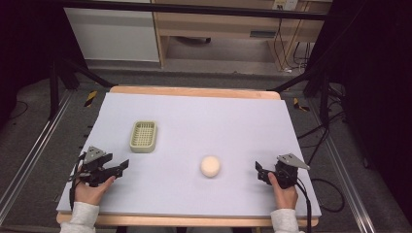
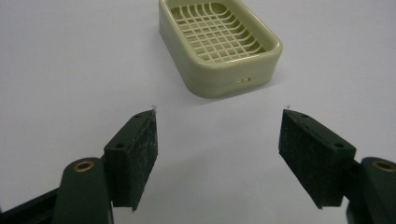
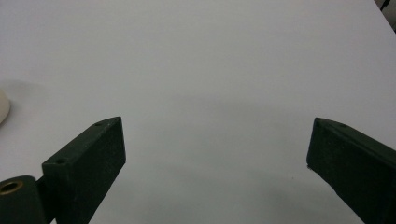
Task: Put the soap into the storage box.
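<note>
Two grippers wait at the near edge of the table point(image 1: 194, 121), both empty and with nothing between their jaws. Largest on the pale surface is the soap dish point(image 1: 144, 136), a green tray with a slotted grid floor, sitting left of centre and just ahead of the left gripper point(image 1: 118, 168), whose jaws stand wide apart and point toward it. Smaller, the round cream soap bar point(image 1: 210, 166) lies near the middle of the front half, well apart from the dish and to the left of the right gripper point(image 1: 260, 172), whose jaws are likewise spread wide.

Judging from this layout, the likely work is moving the soap into the dish. Risks: the bar is rounded and probably slick, so a pinch off its middle could squirt it sideways or roll it toward the near edge. In the right gripper view the bar point(image 3: 3, 106) sits at the far left margin, so a straight reach would miss. The light dish could skid if bumped during placement.
</note>
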{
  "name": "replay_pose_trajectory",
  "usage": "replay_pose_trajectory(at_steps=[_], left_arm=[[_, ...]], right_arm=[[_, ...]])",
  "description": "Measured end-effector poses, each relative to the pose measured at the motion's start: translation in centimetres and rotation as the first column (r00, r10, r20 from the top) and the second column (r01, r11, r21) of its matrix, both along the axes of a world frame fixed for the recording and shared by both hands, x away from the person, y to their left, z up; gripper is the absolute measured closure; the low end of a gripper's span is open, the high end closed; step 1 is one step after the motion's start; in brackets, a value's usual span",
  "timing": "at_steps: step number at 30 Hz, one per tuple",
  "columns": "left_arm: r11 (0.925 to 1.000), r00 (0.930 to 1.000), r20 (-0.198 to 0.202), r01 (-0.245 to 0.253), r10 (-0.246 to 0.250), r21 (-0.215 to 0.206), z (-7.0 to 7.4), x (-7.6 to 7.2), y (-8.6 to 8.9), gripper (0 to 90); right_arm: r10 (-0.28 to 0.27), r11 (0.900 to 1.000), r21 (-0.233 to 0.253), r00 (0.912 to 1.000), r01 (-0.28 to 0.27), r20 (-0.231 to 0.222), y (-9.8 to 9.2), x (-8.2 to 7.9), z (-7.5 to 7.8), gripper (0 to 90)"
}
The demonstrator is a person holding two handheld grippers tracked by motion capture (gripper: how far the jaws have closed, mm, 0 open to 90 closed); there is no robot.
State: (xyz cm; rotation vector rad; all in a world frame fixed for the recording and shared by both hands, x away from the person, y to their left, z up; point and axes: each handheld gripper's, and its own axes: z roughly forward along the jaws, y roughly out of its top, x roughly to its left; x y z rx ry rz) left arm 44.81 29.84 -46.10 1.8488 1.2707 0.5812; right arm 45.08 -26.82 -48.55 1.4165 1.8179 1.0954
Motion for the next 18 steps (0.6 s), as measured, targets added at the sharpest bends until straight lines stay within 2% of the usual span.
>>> replay_pose_trajectory(at_steps=[8,15,18], left_arm=[[1.0000,0.9999,0.010,0.009,-0.009,-0.002,0.2,0.0,-0.4,28.3],[0.9995,0.9995,0.013,0.030,-0.030,-0.004,0.3,0.2,-1.1,27.3],[0.9993,0.9991,0.019,0.038,-0.038,0.004,0.4,0.2,-1.5,27.2]], right_arm=[[0.006,1.000,-0.010,1.0000,-0.006,0.002,0.1,0.0,0.0,4.5],[0.013,1.000,0.008,0.9999,-0.013,-0.008,0.0,0.0,0.0,4.2],[0.014,1.000,-0.008,0.9999,-0.014,0.001,0.1,0.0,0.0,4.2]])
